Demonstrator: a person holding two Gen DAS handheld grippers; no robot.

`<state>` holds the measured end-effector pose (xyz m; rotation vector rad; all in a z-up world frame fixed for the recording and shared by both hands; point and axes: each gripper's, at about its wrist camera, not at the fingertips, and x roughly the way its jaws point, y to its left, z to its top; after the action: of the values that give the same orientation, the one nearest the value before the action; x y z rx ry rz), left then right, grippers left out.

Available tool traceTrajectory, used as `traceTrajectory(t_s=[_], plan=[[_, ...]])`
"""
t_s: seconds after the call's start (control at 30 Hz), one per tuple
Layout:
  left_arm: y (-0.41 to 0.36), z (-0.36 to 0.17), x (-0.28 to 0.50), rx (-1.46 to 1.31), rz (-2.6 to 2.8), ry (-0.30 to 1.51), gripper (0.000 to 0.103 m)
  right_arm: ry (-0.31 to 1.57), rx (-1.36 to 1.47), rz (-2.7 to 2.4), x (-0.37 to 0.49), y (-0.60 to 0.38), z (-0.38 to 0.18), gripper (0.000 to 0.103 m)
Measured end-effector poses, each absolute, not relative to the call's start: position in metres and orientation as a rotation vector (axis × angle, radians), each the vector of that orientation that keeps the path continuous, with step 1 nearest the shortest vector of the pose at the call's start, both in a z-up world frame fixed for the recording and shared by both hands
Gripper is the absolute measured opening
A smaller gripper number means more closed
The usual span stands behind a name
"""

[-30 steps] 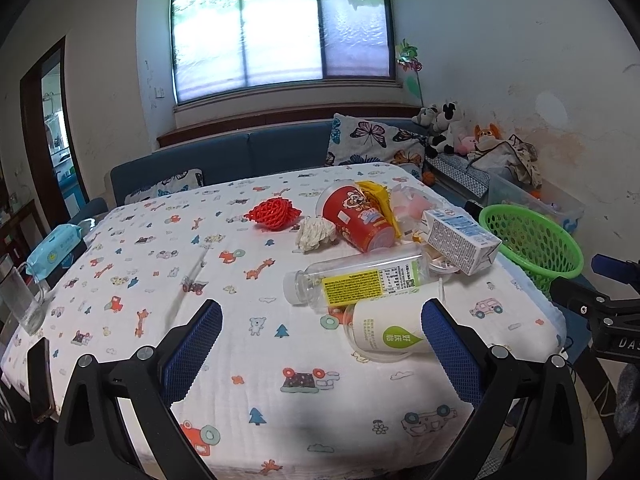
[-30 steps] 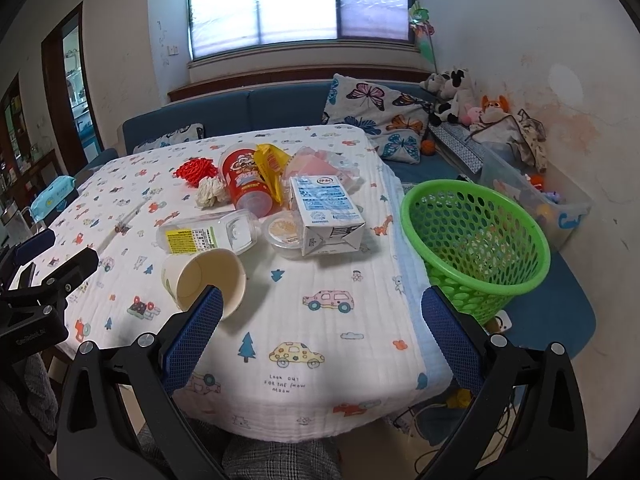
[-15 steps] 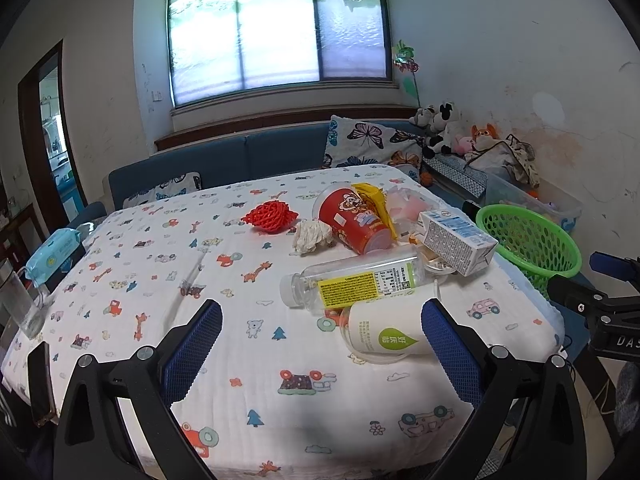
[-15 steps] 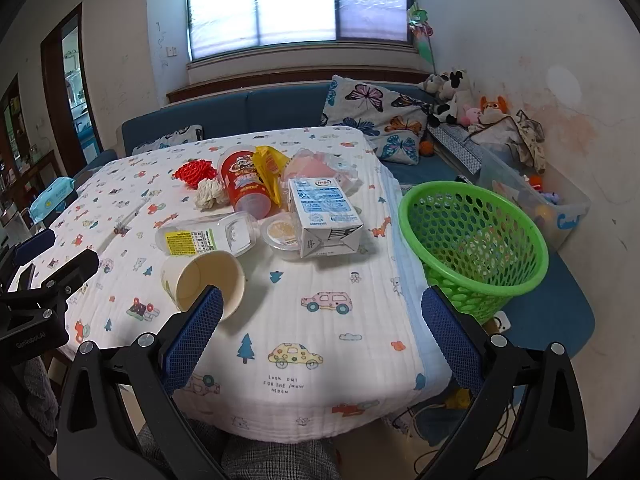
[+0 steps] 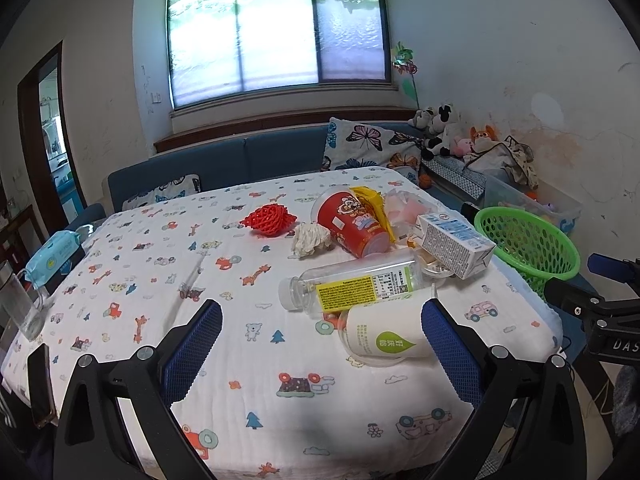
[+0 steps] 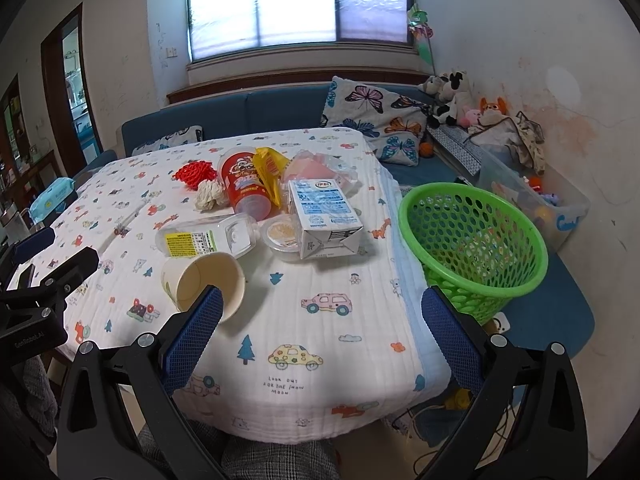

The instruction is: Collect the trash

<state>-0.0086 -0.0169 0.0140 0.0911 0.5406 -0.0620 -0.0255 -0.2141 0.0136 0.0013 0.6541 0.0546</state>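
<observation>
Paper cup (image 6: 204, 282) on its side near worktop (image 6: 340, 344) front edge, mouth toward camera, clear bottle (image 5: 352, 286) lying crosswise behind it, cap left, green basket (image 6: 472, 240) beside worktop, left tool (image 5: 320, 344) & right tool (image 6: 322, 338) both wide open, empty, touching nothing.

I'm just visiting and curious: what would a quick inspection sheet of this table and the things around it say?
Surface: table under a cartoon-print cloth.
Job's things: paper cup, clear bottle, milk carton and red snack tub lie tipped; green basket beside the table looks empty.
Clutter: wipes pack, phone.
Grippers: left gripper and right gripper open, holding nothing.
Cables: some on the floor.
Surroundings: blue sofa, window, stuffed toys.
</observation>
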Motion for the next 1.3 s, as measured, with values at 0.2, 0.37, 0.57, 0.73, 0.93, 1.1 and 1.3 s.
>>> traceTrajectory(t_s=[0.2, 0.37, 0.57, 0.73, 0.93, 1.1, 1.3], plan=[[-0.018, 0.014, -0.009, 0.092, -0.062, 0.540, 0.097, 0.653, 0.002, 0.053, -0.025, -0.214, 0.014, 0.098], [-0.018, 0.015, -0.009, 0.092, -0.063, 0.540, 0.097, 0.652, 0.001, 0.053, -0.025, -0.214, 0.014, 0.098], [-0.018, 0.015, -0.008, 0.092, -0.063, 0.539, 0.097, 0.653, 0.002, 0.055, -0.025, -0.214, 0.014, 0.098], [-0.018, 0.015, -0.008, 0.091, -0.063, 0.539, 0.097, 0.656, 0.002, 0.056, -0.023, -0.214, 0.013, 0.098], [-0.018, 0.015, -0.008, 0.092, -0.064, 0.540, 0.097, 0.659, 0.001, 0.061, -0.022, -0.213, 0.010, 0.098], [-0.018, 0.015, -0.007, 0.092, -0.063, 0.542, 0.097, 0.661, -0.001, 0.064, -0.019, -0.213, 0.009, 0.098], [-0.018, 0.015, -0.004, 0.094, -0.062, 0.546, 0.097, 0.669, -0.001, 0.071, -0.012, -0.213, 0.008, 0.098]])
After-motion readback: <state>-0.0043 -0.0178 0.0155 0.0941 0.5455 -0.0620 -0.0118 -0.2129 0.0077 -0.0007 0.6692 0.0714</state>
